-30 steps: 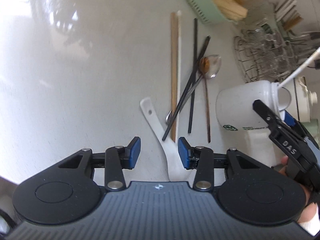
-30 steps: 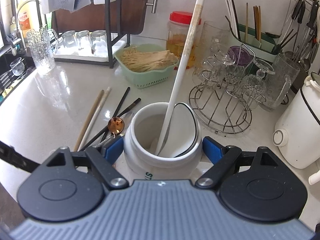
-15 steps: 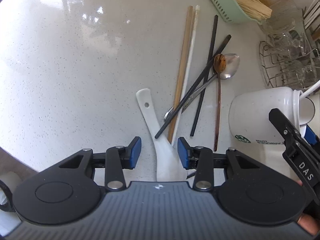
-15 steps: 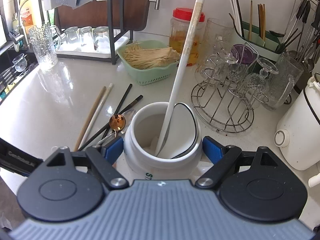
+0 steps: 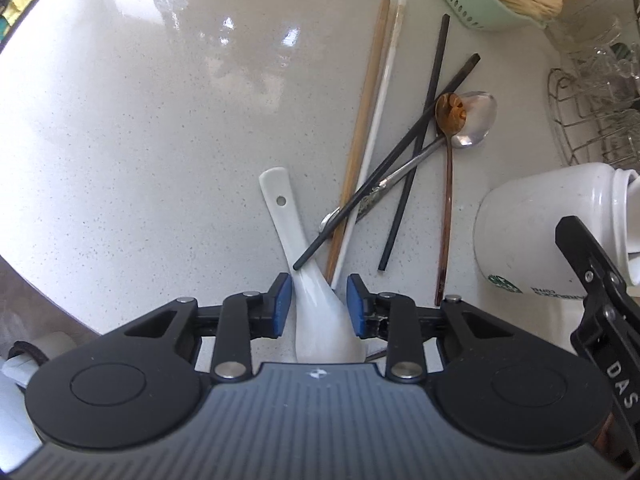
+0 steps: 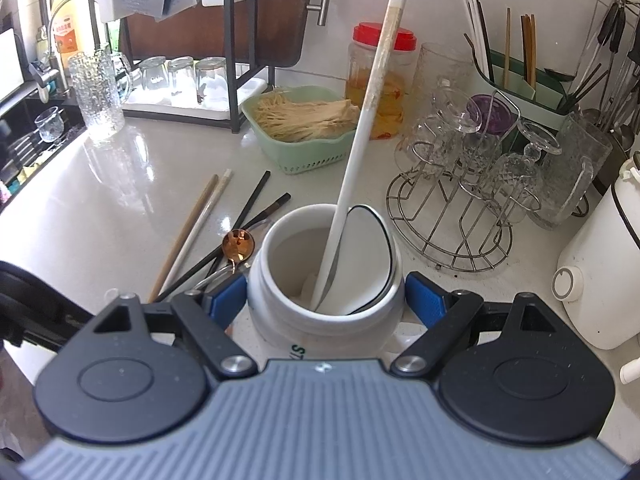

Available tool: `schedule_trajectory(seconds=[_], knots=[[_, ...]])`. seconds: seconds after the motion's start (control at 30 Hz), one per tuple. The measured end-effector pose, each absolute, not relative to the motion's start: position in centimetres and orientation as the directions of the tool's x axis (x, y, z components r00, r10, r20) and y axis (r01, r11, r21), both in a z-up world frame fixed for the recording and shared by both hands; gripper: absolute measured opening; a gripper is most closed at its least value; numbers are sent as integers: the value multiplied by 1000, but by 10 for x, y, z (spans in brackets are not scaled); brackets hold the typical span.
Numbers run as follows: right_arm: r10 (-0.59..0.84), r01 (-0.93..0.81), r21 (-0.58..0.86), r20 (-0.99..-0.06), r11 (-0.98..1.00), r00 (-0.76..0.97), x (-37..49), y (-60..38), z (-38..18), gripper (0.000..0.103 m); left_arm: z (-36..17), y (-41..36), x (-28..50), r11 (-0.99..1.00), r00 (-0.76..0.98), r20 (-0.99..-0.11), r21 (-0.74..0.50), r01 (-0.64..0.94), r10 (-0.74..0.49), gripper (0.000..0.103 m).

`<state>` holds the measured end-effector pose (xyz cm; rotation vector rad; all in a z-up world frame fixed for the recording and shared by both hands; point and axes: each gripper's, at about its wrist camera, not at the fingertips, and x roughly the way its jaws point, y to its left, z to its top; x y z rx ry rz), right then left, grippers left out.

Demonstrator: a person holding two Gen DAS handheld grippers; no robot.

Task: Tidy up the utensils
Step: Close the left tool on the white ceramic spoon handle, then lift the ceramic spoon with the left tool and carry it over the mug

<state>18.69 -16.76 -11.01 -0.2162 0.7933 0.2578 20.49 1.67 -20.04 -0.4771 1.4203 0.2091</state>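
A white ceramic spoon (image 5: pixel 289 232) lies on the pale counter, its bowl between the blue pads of my left gripper (image 5: pixel 318 300). The jaws are closing, with a thin gap still showing beside the spoon. Past it lies a loose pile: a wooden chopstick (image 5: pixel 364 120), a white chopstick (image 5: pixel 380 112), two black chopsticks (image 5: pixel 428 96), a copper spoon (image 5: pixel 450 110) and a steel spoon (image 5: pixel 476 120). My right gripper (image 6: pixel 325 300) is shut on the white jar (image 6: pixel 276 312), which holds a long white chopstick (image 6: pixel 368 120) and a black-rimmed spoon (image 6: pixel 368 248).
A green basket (image 6: pixel 304 152) of sticks stands behind the pile. To the right are a wire rack (image 6: pixel 460 216) of glasses and a white appliance (image 6: pixel 600 280). A red-lidded jar (image 6: pixel 380 64) and a dish rack (image 6: pixel 180 76) line the back. The counter edge runs along the left.
My left gripper slid over the white spoon and tipped further down, and its jaws narrowed around the spoon's bowl. The right gripper and the jar stayed still.
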Motion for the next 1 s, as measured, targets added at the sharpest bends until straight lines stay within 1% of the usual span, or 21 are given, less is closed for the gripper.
schedule_trajectory(seconds=[0.03,0.1,0.2,0.33,0.47,0.77,1.0], knots=[[149,-309,-93,-723,946,674,187,-168,-110,88,-200,15,206,891,151,-980,-184,-416,-132,31],[156,-316,-92,-721,944,676,186,-169,-110,88,-200,13,208,892,145,-982,-170,-420,-119,30],[163,-322,-90,-717,942,677,185,-170,-110,88,-199,12,209,904,147,-985,-139,-405,-86,25],[168,-325,-89,-710,942,684,183,-170,-111,88,-195,12,206,924,180,-983,-98,-370,-32,25],[171,-326,-90,-705,941,689,182,-170,-112,88,-195,25,207,919,184,-982,-106,-381,-37,24],[171,-322,-90,-697,942,696,181,-170,-112,88,-180,52,200,877,205,-970,-210,-432,-132,24],[167,-316,-93,-691,944,703,179,-170,-113,88,-157,58,194,853,257,-947,-293,-432,-195,24]])
